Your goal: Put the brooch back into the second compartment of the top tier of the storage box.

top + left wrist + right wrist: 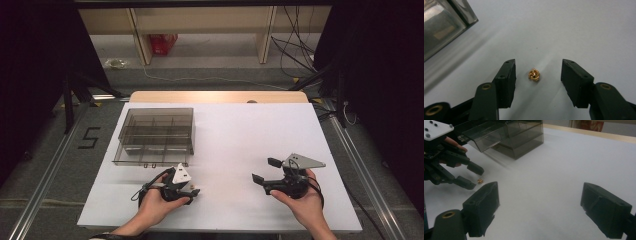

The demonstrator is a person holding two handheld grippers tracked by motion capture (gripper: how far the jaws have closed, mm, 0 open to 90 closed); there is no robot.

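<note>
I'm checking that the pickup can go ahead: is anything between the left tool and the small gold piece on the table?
Nothing visible. The gold piece lies alone on the white table in the open gap of the left tool, touching neither jaw.

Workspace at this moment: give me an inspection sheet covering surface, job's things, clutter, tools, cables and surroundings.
Surface: white table top, wooden edge at the far side.
Job's things: small gold trinket lying on the white top; smoky clear compartment box at far left, contents cannot be told.
Clutter: nothing seen.
Tools: left tool open, jaws either side of the trinket, not touching it; right tool open, holding nothing.
Cables: black cable trailing from the left tool; loose wires on the floor beyond.
Surroundings: red object under a wooden frame, a "5" mark on the floor.
</note>
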